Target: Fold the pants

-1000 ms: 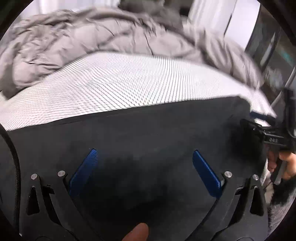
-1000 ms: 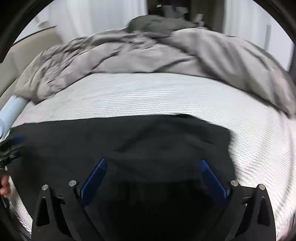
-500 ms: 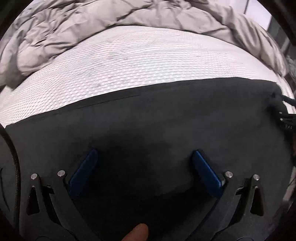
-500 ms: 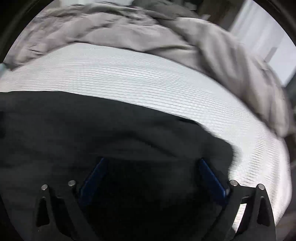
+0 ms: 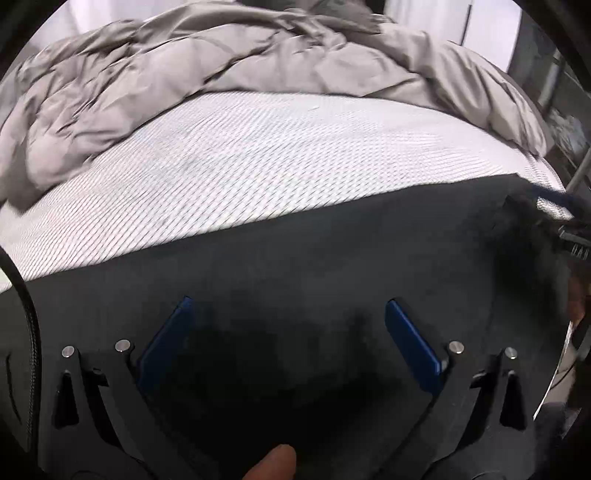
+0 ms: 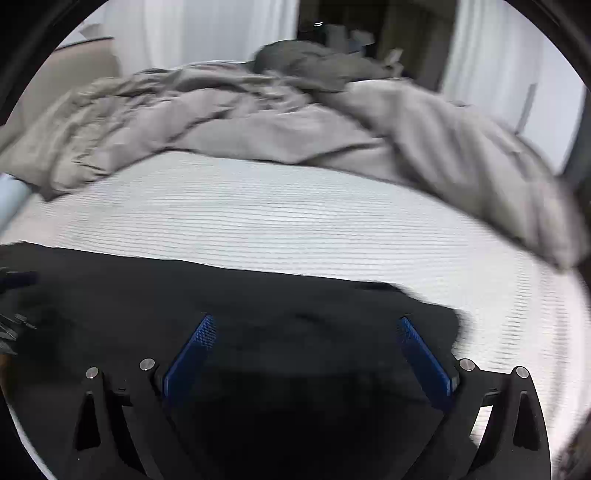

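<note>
Black fabric pants [image 5: 332,266] — spread flat across the near part of a white ribbed mattress [image 5: 258,166]. Crumpled grey duvet [image 5: 184,74] bunched behind. Left gripper [image 5: 288,328] and right gripper [image 6: 306,343] — blue-padded fingers wide apart above the cloth, holding nothing.

Soft daylight comes from the pale curtains [image 6: 207,33] far ahead of the tool. The black pants [image 5: 295,266] swallow all detail near the fingers. Motion blur smears the duvet [image 6: 461,147]; the fisheye bends every edge strongly.
</note>
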`<state>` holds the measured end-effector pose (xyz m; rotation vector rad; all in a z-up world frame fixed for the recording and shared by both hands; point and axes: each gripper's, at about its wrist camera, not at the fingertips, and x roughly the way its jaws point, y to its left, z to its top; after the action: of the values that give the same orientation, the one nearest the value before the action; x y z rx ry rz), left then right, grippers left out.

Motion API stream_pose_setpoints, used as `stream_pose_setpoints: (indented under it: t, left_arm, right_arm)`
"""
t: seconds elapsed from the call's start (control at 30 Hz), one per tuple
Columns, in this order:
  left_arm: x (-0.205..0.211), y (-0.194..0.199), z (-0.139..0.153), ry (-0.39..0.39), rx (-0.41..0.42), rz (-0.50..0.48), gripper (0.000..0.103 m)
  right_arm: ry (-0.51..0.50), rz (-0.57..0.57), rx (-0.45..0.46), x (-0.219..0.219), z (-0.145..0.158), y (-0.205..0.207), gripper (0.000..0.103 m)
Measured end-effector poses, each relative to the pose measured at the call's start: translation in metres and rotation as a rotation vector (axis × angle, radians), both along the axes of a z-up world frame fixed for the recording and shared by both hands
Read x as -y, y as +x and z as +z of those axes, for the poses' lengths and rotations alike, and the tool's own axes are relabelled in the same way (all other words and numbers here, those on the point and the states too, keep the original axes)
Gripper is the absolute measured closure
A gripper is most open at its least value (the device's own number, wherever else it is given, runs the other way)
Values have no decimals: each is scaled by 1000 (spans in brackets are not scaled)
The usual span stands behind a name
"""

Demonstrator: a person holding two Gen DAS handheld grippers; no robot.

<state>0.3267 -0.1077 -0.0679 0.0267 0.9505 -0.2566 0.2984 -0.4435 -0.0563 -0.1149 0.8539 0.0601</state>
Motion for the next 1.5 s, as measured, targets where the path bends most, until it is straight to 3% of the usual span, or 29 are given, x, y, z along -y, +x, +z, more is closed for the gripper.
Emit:
stream_pose_setpoints:
  t: [0.03, 0.1, 0.2, 0.27, 0.43, 0.47, 0.5, 0.63, 0.73, 0.83, 0.9, 0.97, 1.03, 1.1, 1.17, 1.23, 1.33, 1.4, 1.5]
  left_arm:
    - [5, 7, -1, -25, -10, -3, 1]
    - [10, 18, -11, -48, -53, 6, 1]
    - [15, 30, -33, 45, -104, 22, 0]
    - [9, 30, -34, 20, -96, 29, 0]
    - [-8, 31, -35, 17, -101, 89, 0]
    - [-8, 32, -35, 10, -102, 93, 0]
    - [-7, 32, -35, 16, -99, 97, 0]
    - [-2, 24, -24, 4, -70, 95, 1]
    - [12, 18, -15, -16, -26, 39, 1]
    - [30, 22, -25, -9, -70, -5, 6]
    - [33, 29, -32, 15, -81, 9, 7]
    - [27, 33, -28, 19, -72, 35, 21]
    - [15, 34, -25, 27, -68, 38, 44]
    - [-10, 33, -24, 53, -62, 75, 52]
    - [-46, 35, -24, 120, -52, 185, 52]
    - [-82, 40, -28, 132, -54, 274, 53]
    - [-121, 34, -25, 10, -64, 344, 68]
    - [-124, 24, -16, 4, -65, 373, 68]
    - [-105, -12, 2, -102, -35, 294, 68]
  right_arm:
    - [43, 24, -19, -12, -6, 4, 7]
    - [74, 69, -65, -37, -20, 16, 24]
    - [-61, 158, -141, -81, -46, 25, 39]
    - [-136, 153, -140, -81, -53, 24, 40]
    - [-293, -186, -115, 10, -47, 33, 44]
    - [-260, -216, -118, 30, -48, 32, 55]
    - [-182, -213, -115, 42, -47, 30, 56]
    - [-143, -185, -45, 33, -28, 16, 56]
    - [-68, -68, 6, 5, -6, -3, 52]
    - [-94, 74, -24, -28, -9, -8, 50]
    - [-23, 136, -72, -42, -20, -4, 50]
    - [7, 147, -136, -51, -37, 2, 50]
    - [-53, 153, -166, -59, -52, 4, 50]
    - [-61, 153, -160, -56, -56, 4, 44]
    - [-50, 131, -163, -50, -54, 2, 42]
    - [-54, 113, -160, -42, -57, 1, 38]
    - [-52, 105, -149, -37, -56, -5, 37]
    - [-62, 104, -137, -38, -55, -6, 37]
    - [-29, 103, -123, -41, -45, -12, 37]
